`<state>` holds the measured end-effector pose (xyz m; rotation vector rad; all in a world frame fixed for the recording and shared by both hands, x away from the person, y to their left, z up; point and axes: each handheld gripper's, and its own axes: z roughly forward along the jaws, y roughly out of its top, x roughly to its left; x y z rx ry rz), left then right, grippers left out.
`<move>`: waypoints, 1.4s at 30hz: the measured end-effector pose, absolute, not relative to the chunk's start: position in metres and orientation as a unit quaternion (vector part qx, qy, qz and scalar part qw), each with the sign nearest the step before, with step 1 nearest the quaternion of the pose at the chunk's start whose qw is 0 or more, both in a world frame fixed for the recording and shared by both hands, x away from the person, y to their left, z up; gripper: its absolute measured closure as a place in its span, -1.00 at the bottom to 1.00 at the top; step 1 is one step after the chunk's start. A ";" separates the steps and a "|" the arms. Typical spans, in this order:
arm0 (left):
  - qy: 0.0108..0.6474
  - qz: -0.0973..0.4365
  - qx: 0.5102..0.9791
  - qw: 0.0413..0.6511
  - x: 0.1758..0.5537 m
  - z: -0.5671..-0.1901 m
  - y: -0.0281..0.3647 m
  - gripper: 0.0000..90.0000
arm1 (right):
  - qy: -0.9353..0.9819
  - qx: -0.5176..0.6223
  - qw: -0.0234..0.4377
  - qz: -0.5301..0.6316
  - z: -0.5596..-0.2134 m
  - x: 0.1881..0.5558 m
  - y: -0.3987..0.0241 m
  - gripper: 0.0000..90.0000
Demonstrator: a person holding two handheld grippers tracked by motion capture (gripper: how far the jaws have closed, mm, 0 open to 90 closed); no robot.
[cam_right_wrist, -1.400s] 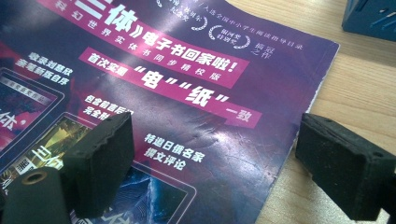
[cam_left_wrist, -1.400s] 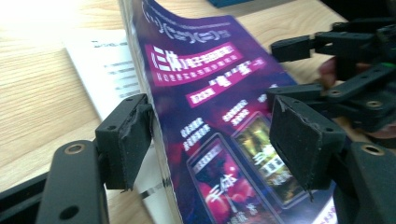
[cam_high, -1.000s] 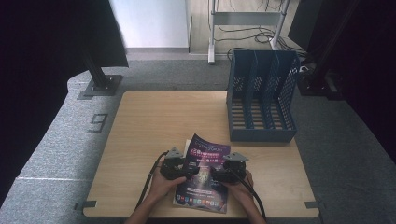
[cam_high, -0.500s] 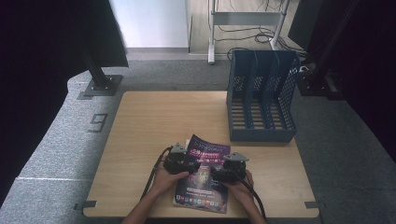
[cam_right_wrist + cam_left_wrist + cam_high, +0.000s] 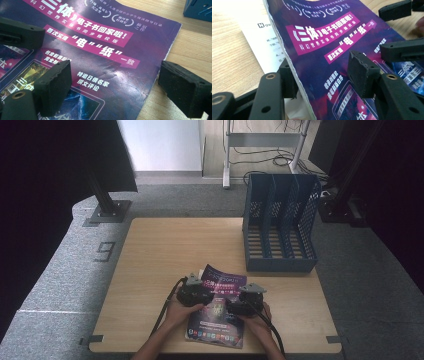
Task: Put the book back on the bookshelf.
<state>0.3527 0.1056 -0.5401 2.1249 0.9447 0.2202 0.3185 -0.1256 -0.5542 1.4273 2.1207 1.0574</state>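
lying flat on the counter, near edge, just in front of the blue file rack: purple magazine. left gripper straddling its left edge, fingers just been closing, one under the lifted edge, one above the cover, not pinching yet. right gripper spanning the right edge, fingers wide, holding nothing. grasp only starting; lifting and probably filing into the rack remaining.

purple magazine, edge between closing jaws
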 end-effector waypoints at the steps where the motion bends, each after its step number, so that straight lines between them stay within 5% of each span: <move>1: 0.372 0.087 0.837 0.392 0.353 -0.540 0.106 0.03 | 0.753 0.507 0.187 0.376 -0.554 0.318 -0.126 -0.74; 16: 0.366 0.082 0.840 0.393 0.351 -0.540 0.104 0.36 | 0.753 0.507 0.187 0.375 -0.554 0.318 -0.125 -0.74; 35: 0.352 0.095 0.850 0.381 0.348 -0.536 0.096 0.32 | 0.753 0.508 0.187 0.375 -0.554 0.318 -0.125 -0.74; 42: 0.350 0.101 0.846 0.388 0.347 -0.534 0.097 0.54 | 0.752 0.508 0.187 0.375 -0.554 0.318 -0.125 -0.74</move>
